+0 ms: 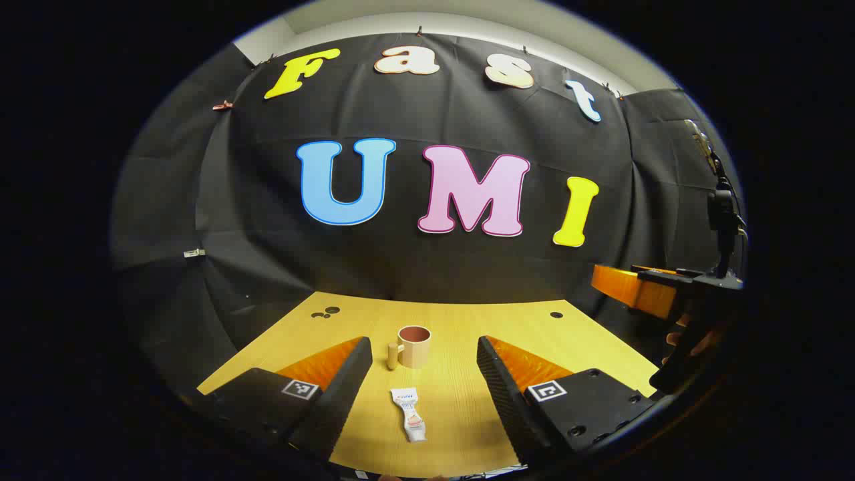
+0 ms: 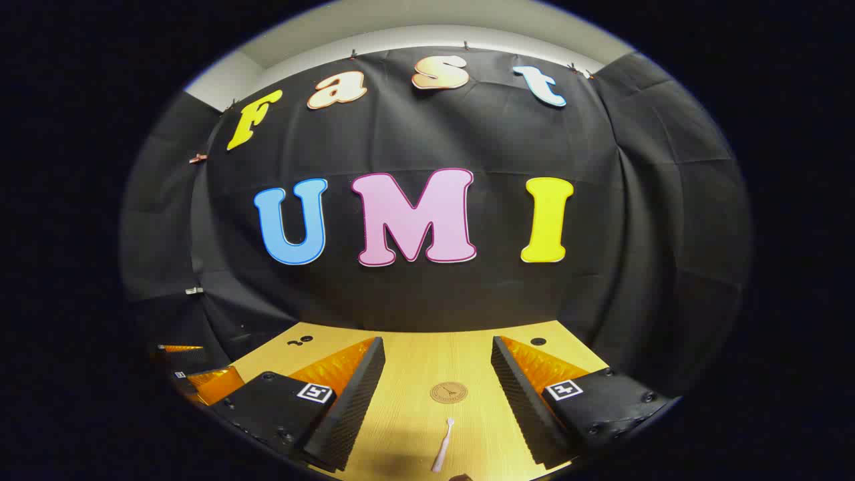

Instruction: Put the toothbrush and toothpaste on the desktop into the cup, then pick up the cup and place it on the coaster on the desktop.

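Still opening step: both claws spread wide, empty. Left claw [image 1: 424,374] faces toothpaste tube [image 1: 409,414] before mug [image 1: 414,346]; right claw [image 2: 437,394] above toothbrush [image 2: 442,446], coaster [image 2: 448,392] beyond. Next: descend, grip.

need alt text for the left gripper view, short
A white toothpaste tube lies on a wooden desktop between the open fingers of the left gripper, with a tan cup standing upright farther back. At the right edge, the right gripper is held by a hand above the desktop.
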